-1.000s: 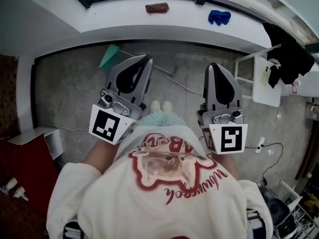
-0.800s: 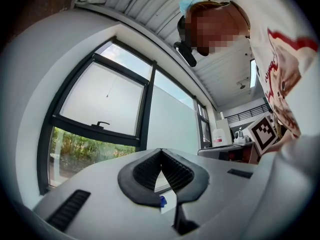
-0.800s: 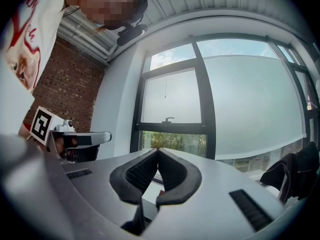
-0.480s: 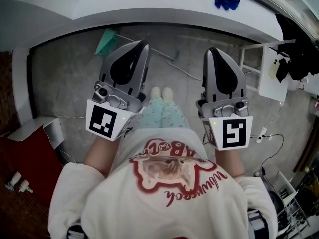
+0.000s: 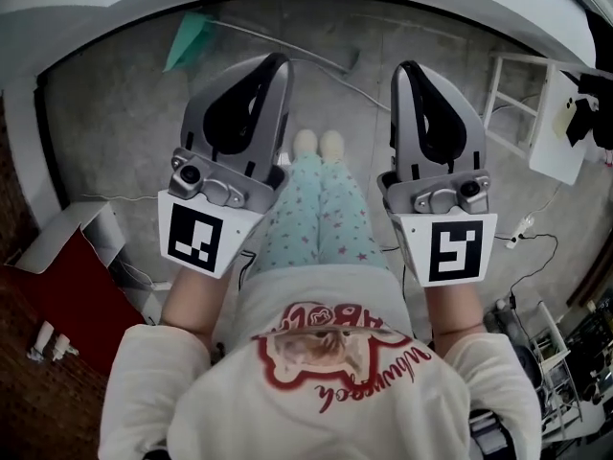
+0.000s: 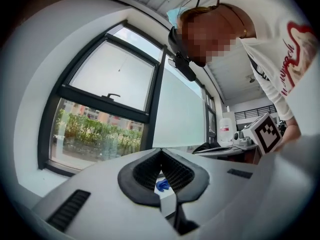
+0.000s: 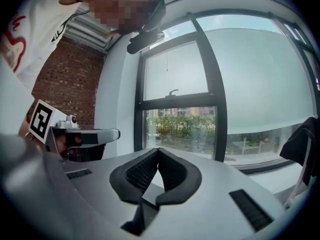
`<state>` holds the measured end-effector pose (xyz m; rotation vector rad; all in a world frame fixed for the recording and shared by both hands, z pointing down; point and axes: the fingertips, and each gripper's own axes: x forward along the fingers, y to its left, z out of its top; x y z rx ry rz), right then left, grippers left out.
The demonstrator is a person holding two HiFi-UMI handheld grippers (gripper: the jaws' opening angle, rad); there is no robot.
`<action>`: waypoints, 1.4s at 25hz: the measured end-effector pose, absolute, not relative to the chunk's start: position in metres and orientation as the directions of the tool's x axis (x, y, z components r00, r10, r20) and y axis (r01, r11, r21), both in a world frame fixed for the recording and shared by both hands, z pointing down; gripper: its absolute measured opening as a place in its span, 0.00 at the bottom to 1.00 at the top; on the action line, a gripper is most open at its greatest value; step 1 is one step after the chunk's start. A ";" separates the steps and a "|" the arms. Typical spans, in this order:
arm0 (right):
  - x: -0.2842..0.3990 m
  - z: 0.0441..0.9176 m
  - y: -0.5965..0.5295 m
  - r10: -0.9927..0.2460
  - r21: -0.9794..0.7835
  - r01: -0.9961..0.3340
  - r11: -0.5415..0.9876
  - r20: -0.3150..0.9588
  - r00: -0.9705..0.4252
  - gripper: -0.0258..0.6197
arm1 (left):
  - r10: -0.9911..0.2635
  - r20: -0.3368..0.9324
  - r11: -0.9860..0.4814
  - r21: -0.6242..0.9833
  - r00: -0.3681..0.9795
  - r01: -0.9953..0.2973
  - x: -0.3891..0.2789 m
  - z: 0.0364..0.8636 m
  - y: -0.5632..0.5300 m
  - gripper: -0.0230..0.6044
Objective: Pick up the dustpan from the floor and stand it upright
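Approach step — left gripper (image 5: 277, 62) and right gripper (image 5: 405, 69) both closed, empty; next likely needs jaws opened onto the dustpan (image 5: 187, 44)

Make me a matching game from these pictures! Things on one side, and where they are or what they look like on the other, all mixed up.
Things:
1 dustpan
2 feet
3 right hand-held gripper
4 rack

Clues (head view):
A shut, holding nothing
B pale, top middle
C green, lying top left
D white, by the right edge

Pairs: 1-C, 2-B, 3-A, 4-D
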<state>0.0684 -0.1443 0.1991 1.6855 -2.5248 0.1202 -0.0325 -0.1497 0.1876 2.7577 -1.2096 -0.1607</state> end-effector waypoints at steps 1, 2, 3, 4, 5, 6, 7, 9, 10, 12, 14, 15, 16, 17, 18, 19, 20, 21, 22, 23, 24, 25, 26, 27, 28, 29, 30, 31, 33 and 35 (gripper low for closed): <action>0.066 0.210 -0.148 -0.914 -0.012 -0.923 0.384 0.136 -0.382 0.08 | -0.742 -0.041 -0.666 0.164 0.670 -0.728 -0.034 0.198 -0.153 0.07; 0.064 0.222 -0.151 -0.913 -0.015 -0.923 0.384 0.140 -0.383 0.08 | -0.745 -0.036 -0.661 0.170 0.666 -0.731 -0.036 0.208 -0.157 0.07; 0.063 0.233 -0.153 -0.913 -0.014 -0.923 0.385 0.141 -0.383 0.08 | -0.748 -0.033 -0.657 0.177 0.663 -0.733 -0.037 0.219 -0.160 0.07; 0.061 0.245 -0.155 -0.913 -0.007 -0.923 0.386 0.140 -0.383 0.08 | -0.750 -0.029 -0.653 0.184 0.660 -0.734 -0.037 0.230 -0.162 0.07; 0.059 0.258 -0.157 -0.912 0.007 -0.921 0.390 0.138 -0.385 0.08 | -0.751 -0.025 -0.652 0.190 0.660 -0.734 -0.038 0.241 -0.164 0.07; 0.057 0.272 -0.159 -0.911 0.022 -0.919 0.395 0.139 -0.388 0.08 | -0.751 -0.023 -0.651 0.193 0.660 -0.734 -0.038 0.253 -0.166 0.07; 0.054 0.288 -0.163 -0.910 0.031 -0.917 0.397 0.143 -0.390 0.08 | -0.753 -0.021 -0.649 0.196 0.658 -0.735 -0.039 0.266 -0.168 0.07; 0.049 0.317 -0.169 -0.909 0.020 -0.918 0.395 0.149 -0.388 0.08 | -0.758 -0.019 -0.641 0.202 0.652 -0.740 -0.041 0.292 -0.173 0.07; 0.047 0.330 -0.171 -0.910 0.008 -0.920 0.392 0.149 -0.387 0.08 | -0.761 -0.024 -0.638 0.202 0.648 -0.743 -0.043 0.304 -0.174 0.07; 0.043 0.354 -0.173 -0.910 -0.005 -0.920 0.392 0.146 -0.388 0.08 | -0.767 -0.038 -0.634 0.197 0.640 -0.748 -0.045 0.325 -0.176 0.07; 0.039 0.378 -0.175 -0.907 -0.001 -0.917 0.398 0.147 -0.394 0.08 | -0.772 -0.041 -0.629 0.193 0.635 -0.753 -0.047 0.347 -0.180 0.07; 0.038 0.391 -0.177 -0.906 0.002 -0.916 0.401 0.151 -0.396 0.08 | -0.774 -0.039 -0.626 0.193 0.632 -0.756 -0.047 0.359 -0.183 0.07; 0.038 0.404 -0.178 -0.905 0.002 -0.916 0.401 0.156 -0.396 0.08 | -0.777 -0.038 -0.622 0.193 0.628 -0.759 -0.048 0.371 -0.185 0.07; 0.038 0.417 -0.178 -0.904 0.001 -0.916 0.401 0.161 -0.395 0.08 | -0.780 -0.040 -0.619 0.191 0.624 -0.762 -0.048 0.382 -0.187 0.07; 0.038 0.430 -0.177 -0.904 0.000 -0.917 0.400 0.165 -0.394 0.08 | -0.782 -0.044 -0.618 0.188 0.622 -0.764 -0.049 0.392 -0.186 0.07; 0.037 0.443 -0.176 -0.904 0.000 -0.917 0.399 0.169 -0.393 0.08 | -0.782 -0.048 -0.618 0.184 0.621 -0.764 -0.050 0.403 -0.185 0.07; 0.037 0.456 -0.175 -0.902 0.001 -0.916 0.401 0.174 -0.394 0.08 | -0.782 -0.050 -0.619 0.182 0.621 -0.764 -0.051 0.414 -0.183 0.07; 0.036 0.470 -0.174 -0.900 0.003 -0.915 0.404 0.180 -0.396 0.08 | -0.783 -0.048 -0.618 0.184 0.621 -0.765 -0.051 0.425 -0.182 0.07; 0.036 0.483 -0.173 -0.898 0.004 -0.913 0.407 0.186 -0.400 0.08 | -0.783 -0.042 -0.616 0.187 0.620 -0.765 -0.051 0.436 -0.180 0.07; 0.036 0.496 -0.173 -0.895 0.006 -0.912 0.411 0.190 -0.403 0.08 | -0.784 -0.034 -0.614 0.190 0.620 -0.766 -0.051 0.447 -0.180 0.07; 0.036 0.508 -0.173 -0.894 0.009 -0.910 0.414 0.193 -0.405 0.08 | -0.785 -0.027 -0.612 0.192 0.620 -0.767 -0.050 0.456 -0.179 0.07; 0.036 0.521 -0.173 -0.892 0.010 -0.909 0.416 0.197 -0.406 0.08 | -0.785 -0.020 -0.611 0.191 0.619 -0.768 -0.050 0.465 -0.178 0.07; 0.035 0.534 -0.173 -0.891 0.009 -0.909 0.417 0.202 -0.407 0.08 | -0.786 -0.013 -0.609 0.189 0.618 -0.771 -0.049 0.474 -0.178 0.07; 0.033 0.547 -0.173 -0.889 0.007 -0.908 0.418 0.207 -0.408 0.08 | -0.787 -0.006 -0.607 0.186 0.617 -0.773 -0.049 0.481 -0.178 0.07; 0.031 0.559 -0.173 -0.887 0.001 -0.907 0.421 0.211 -0.411 0.08 | -0.787 -0.001 -0.606 0.184 0.617 -0.774 -0.049 0.488 -0.178 0.07; 0.029 0.569 -0.173 -0.883 -0.012 -0.905 0.426 0.211 -0.418 0.08 | -0.787 0.002 -0.606 0.183 0.617 -0.774 -0.050 0.493 -0.178 0.07; 0.026 0.579 -0.172 -0.879 -0.033 -0.901 0.433 0.207 -0.430 0.08 | -0.787 0.003 -0.607 0.181 0.617 -0.774 -0.050 0.498 -0.178 0.07; 0.023 0.588 -0.172 -0.874 -0.062 -0.896 0.439 0.200 -0.442 0.08 | -0.786 0.003 -0.608 0.178 0.618 -0.774 -0.051 0.501 -0.177 0.07; 0.020 0.607 -0.172 -0.869 -0.138 -0.889 0.438 0.188 -0.457 0.08 | -0.784 0.001 -0.612 0.172 0.621 -0.772 -0.052 0.509 -0.177 0.07; 0.019 0.630 -0.174 -0.869 -0.234 -0.879 0.416 0.184 -0.460 0.08 | -0.782 0.002 -0.613 0.171 0.623 -0.771 -0.054 0.518 -0.177 0.07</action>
